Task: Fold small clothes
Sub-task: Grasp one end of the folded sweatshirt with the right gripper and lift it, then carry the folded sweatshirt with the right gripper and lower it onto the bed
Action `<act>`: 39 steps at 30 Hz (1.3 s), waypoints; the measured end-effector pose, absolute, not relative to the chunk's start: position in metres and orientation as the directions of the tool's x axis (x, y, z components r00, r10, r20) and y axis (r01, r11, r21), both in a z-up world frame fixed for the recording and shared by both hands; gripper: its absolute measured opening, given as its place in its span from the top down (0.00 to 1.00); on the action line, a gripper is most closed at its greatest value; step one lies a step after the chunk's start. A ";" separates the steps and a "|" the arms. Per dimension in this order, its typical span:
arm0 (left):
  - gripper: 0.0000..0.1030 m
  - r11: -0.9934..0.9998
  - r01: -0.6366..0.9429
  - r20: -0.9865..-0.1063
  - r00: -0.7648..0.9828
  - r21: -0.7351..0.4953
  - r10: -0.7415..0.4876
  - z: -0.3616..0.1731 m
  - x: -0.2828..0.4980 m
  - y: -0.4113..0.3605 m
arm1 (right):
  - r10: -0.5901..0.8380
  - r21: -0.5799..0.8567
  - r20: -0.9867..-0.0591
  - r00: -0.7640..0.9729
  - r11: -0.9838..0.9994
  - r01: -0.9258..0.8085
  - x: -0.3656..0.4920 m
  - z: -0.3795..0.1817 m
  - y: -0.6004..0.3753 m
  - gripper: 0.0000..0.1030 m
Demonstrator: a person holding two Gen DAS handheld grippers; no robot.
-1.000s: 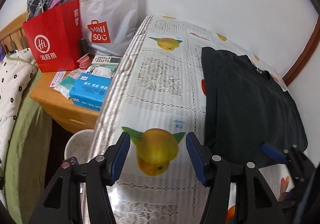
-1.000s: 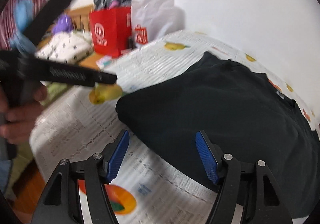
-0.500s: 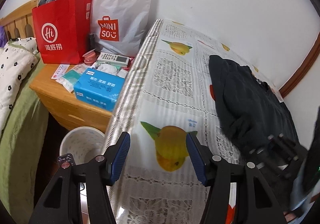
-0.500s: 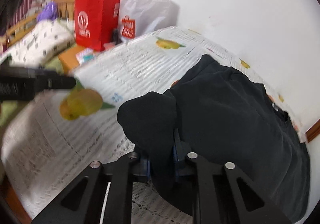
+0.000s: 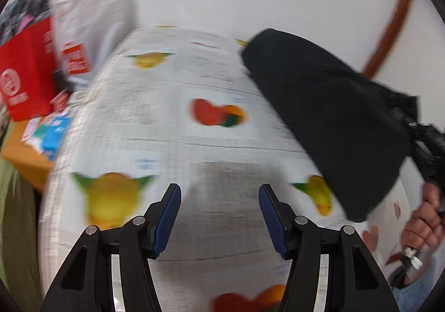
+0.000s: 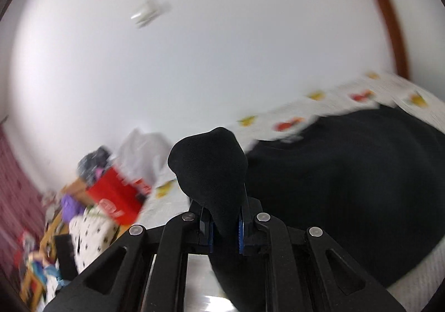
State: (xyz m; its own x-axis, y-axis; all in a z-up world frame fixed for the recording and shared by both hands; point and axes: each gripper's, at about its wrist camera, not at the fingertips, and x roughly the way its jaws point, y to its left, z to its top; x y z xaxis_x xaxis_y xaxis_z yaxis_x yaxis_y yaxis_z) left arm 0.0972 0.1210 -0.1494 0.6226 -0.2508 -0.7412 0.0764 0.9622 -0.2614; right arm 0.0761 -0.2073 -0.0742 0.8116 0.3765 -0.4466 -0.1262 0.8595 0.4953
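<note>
Clamping one corner of the black garment, the right gripper has just closed on it; its length trails right, while the left gripper, fingers apart, hovers empty over the surface.

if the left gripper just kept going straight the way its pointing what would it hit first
Most likely the bare fruit-print tablecloth: the left gripper stands open and empty, angled down at the cloth between the printed fruits. The black garment, lifted by the right gripper, hangs off to its right, seemingly outside that line, though blur leaves depth uncertain.
</note>
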 end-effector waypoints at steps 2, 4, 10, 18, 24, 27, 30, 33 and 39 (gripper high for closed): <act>0.46 0.957 0.133 -0.735 0.616 -0.257 -0.283 -0.147 0.096 0.100 | 0.339 0.502 -0.484 0.807 0.863 -0.061 0.078 -0.090 -0.229 0.89; 0.43 0.949 0.191 -0.731 0.605 -0.251 -0.315 -0.146 0.094 0.077 | 0.292 0.478 -0.541 0.789 0.878 0.003 0.081 -0.108 -0.246 0.89; 0.42 0.902 0.352 -0.749 0.520 -0.250 -0.411 -0.150 0.086 0.004 | 0.343 0.508 -0.601 0.721 0.861 0.014 0.086 -0.141 -0.269 0.88; 0.41 0.882 0.418 -0.789 0.457 -0.217 -0.411 -0.164 0.093 -0.059 | 0.361 0.464 -0.609 0.707 0.884 -0.052 0.083 -0.136 -0.267 0.88; 0.38 0.921 0.359 -0.802 0.500 -0.152 -0.327 -0.174 0.102 -0.077 | 0.388 0.481 -0.589 0.709 0.873 -0.078 0.084 -0.128 -0.271 0.88; 0.38 0.936 0.346 -0.806 0.535 -0.065 -0.254 -0.177 0.105 -0.083 | 0.404 0.490 -0.566 0.719 0.866 -0.100 0.083 -0.120 -0.275 0.88; 0.38 0.941 0.331 -0.804 0.540 -0.068 -0.248 -0.178 0.105 -0.083 | 0.411 0.484 -0.526 0.745 0.865 -0.136 0.078 -0.107 -0.278 0.89; 0.38 0.945 0.321 -0.801 0.545 -0.071 -0.246 -0.178 0.104 -0.080 | 0.426 0.496 -0.459 0.780 0.851 -0.173 0.067 -0.092 -0.290 0.89; 0.38 0.950 0.299 -0.798 0.548 -0.094 -0.251 -0.178 0.109 -0.075 | 0.406 0.541 -0.412 0.816 0.829 -0.140 0.045 -0.105 -0.329 0.90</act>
